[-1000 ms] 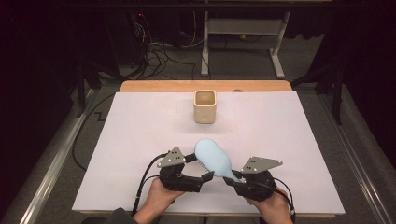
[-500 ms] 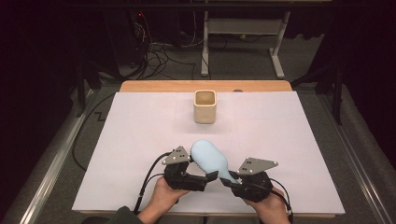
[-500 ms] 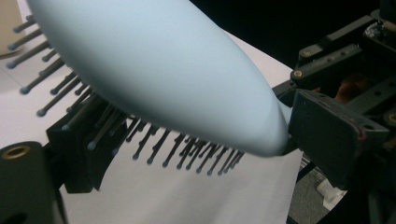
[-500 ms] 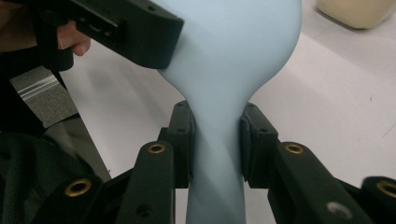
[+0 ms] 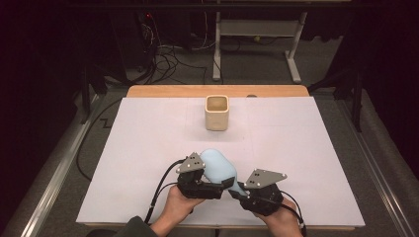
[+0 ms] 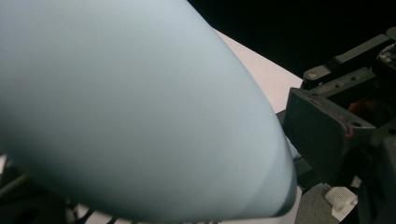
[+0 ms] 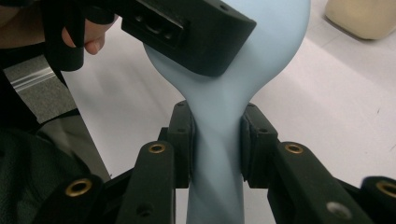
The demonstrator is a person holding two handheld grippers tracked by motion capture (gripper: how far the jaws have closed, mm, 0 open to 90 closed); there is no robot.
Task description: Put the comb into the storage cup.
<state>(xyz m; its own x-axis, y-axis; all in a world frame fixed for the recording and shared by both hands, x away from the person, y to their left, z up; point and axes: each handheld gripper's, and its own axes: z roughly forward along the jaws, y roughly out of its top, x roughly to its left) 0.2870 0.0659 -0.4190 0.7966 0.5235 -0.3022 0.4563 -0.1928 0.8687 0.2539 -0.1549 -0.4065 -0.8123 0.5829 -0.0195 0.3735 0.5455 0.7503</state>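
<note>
Compared with a second ago, the pale blue spoon-shaped thing (image 5: 220, 169) is sitting a little nearer the person, and both hands are staying almost in place. The right claw (image 7: 216, 140) is pinching its narrow handle between both pads. The left claw (image 5: 213, 187) is lying against the broad rounded end, but I cannot tell if it is gripping. All this is happening just above the near edge of the white counter (image 5: 306, 148), with much free surface ahead. The beige cup (image 5: 217, 112) is standing well apart, toward the far edge. The right claw's own view is showing the pads touching the handle; the left one's view is showing blurred blue surface (image 6: 130, 107).
</note>
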